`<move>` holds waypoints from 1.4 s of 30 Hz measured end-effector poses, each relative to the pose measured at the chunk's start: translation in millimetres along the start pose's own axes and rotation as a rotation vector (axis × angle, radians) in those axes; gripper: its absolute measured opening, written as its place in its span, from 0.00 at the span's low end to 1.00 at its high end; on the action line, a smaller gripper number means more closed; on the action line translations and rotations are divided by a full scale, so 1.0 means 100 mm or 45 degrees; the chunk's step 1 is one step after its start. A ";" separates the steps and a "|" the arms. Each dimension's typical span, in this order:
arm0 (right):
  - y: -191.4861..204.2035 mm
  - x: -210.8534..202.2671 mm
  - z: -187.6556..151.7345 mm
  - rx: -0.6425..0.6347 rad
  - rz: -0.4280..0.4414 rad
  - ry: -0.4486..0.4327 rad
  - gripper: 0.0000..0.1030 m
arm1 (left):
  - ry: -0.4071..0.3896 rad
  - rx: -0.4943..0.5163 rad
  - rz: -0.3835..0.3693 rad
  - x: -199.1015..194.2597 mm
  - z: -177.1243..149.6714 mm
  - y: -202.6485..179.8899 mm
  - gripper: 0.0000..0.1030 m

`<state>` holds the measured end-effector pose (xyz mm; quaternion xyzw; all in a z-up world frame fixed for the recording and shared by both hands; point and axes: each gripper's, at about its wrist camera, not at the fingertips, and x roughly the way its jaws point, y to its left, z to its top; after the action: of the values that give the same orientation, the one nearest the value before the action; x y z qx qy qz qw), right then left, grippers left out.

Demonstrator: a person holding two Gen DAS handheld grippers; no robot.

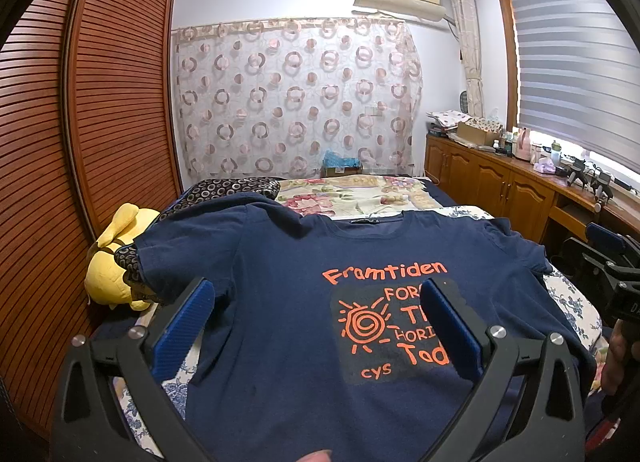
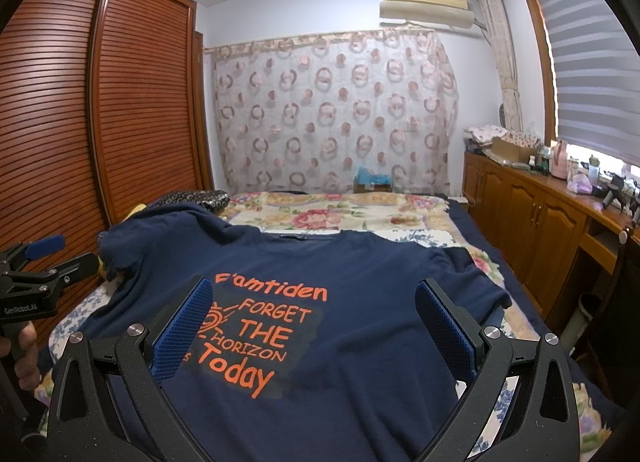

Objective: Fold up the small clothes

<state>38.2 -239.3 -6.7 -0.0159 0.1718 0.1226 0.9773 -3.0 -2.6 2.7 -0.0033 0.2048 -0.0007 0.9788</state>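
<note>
i am holding my left gripper (image 1: 316, 298) and right gripper (image 2: 314, 298) spread wide, gripping nothing, over a navy t-shirt (image 1: 280, 262) lying face up on the bed (image 2: 360, 210), filling each frame's centre.

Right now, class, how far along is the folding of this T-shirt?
Done: the T-shirt lies spread print-up on the bed, neckline away. In hand: nothing; the left gripper and right gripper hover open above it, gripping no cloth. Left: every fold; both sleeves lie out and the hem is unturned.
</note>
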 end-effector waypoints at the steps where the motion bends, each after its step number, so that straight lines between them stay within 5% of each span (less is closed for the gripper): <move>1: 0.00 0.00 0.00 0.000 0.001 -0.001 1.00 | 0.000 0.000 0.000 0.00 0.00 0.00 1.00; 42: 0.11 0.07 -0.04 -0.003 -0.011 0.002 1.00 | 0.060 -0.020 0.036 0.14 -0.12 0.02 1.00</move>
<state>39.9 -227.4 -12.9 -0.0180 0.1722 0.1184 0.9777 4.8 -0.7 -14.0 -0.0081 0.2278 0.0146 0.9736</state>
